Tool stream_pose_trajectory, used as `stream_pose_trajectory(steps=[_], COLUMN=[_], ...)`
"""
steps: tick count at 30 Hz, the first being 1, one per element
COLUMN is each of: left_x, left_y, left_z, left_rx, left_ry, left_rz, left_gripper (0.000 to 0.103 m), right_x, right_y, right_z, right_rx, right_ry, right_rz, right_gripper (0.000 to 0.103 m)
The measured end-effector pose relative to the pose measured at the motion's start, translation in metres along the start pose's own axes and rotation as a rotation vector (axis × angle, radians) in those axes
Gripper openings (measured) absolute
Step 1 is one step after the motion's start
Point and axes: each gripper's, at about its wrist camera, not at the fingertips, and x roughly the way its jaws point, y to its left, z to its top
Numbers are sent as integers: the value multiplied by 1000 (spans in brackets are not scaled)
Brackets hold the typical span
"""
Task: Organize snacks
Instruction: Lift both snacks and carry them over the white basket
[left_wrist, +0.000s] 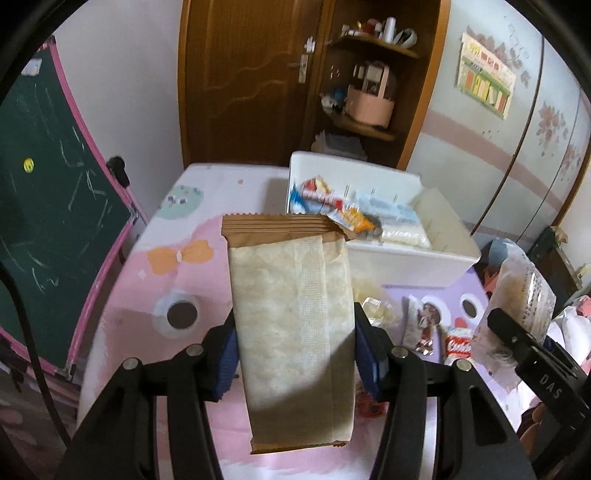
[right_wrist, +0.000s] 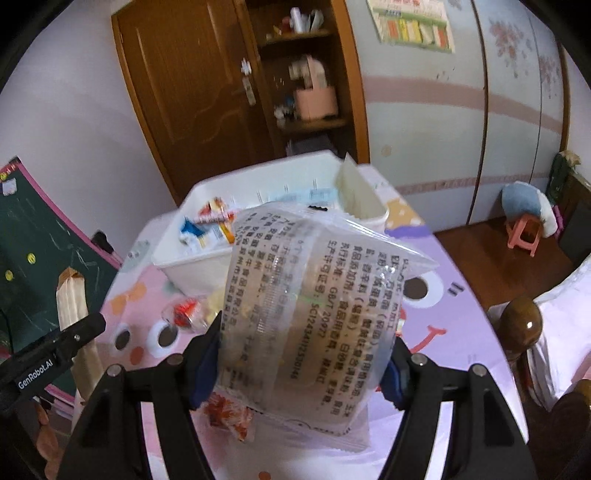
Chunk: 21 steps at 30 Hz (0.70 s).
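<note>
A tan paper snack packet (left_wrist: 291, 325) with a brown serrated top edge and a pale woven-look seam strip. A clear plastic packet (right_wrist: 314, 314) printed with black text over a beige snack. Black gripper frames with blue pads (left_wrist: 226, 360). A white bin (left_wrist: 413, 254) holding red, orange and blue wrappers. A pink and lilac tablecloth (left_wrist: 166, 295) with cartoon eyes and an orange bow. A green chalkboard (left_wrist: 48, 177) framed in pink. A brown wooden door (left_wrist: 243, 74).

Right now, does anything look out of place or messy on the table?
Yes: several small snack packets lie scattered loose on the pink table in front of the white bin instead of inside it.
</note>
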Motion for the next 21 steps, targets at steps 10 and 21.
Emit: stream_pose_trajectory(steps=[10, 21], left_x=[-68, -70], left_y=[-34, -94], left_z=[85, 192], left_rx=[74, 133], left_ry=[-210, -335], left_rz=[-84, -149], left_gripper=[53, 53], right_x=[-60, -64], right_y=[5, 1], right_z=[73, 183], right_rx=[-64, -57], right_ry=[-235, -422], right_rz=[6, 1], right_gripper=[70, 71])
